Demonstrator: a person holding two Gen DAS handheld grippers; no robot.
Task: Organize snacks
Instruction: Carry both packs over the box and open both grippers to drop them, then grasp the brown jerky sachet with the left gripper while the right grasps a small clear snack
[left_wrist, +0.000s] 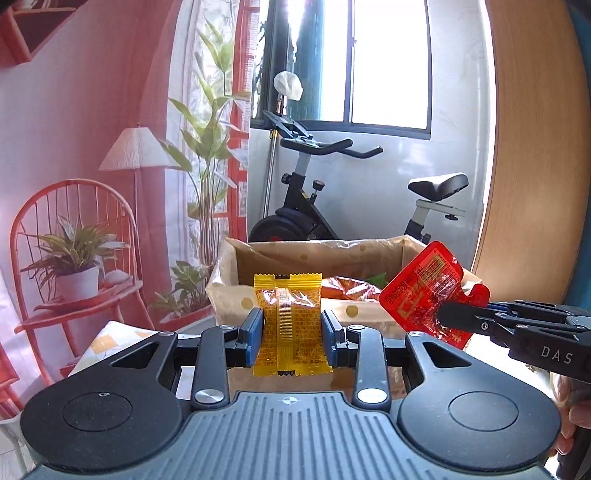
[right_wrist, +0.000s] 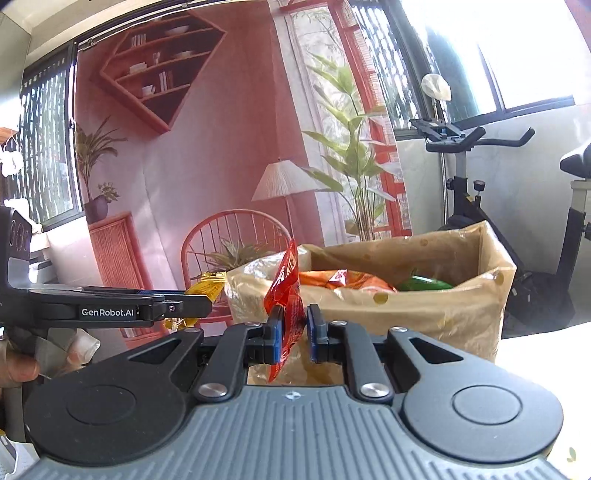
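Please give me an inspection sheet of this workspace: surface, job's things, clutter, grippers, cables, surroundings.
Surface: white tabletop, only partly in view.
Job's things: yellow packet and red packet, both held up in front of the lined box; orange bags and a green item lie inside the box.
Clutter: nothing seen.
Grippers: left gripper shut on the yellow packet; right gripper shut on the red packet.
Cables: nothing seen.
Surroundings: exercise bike, window, printed backdrop showing a chair, lamp and plants.
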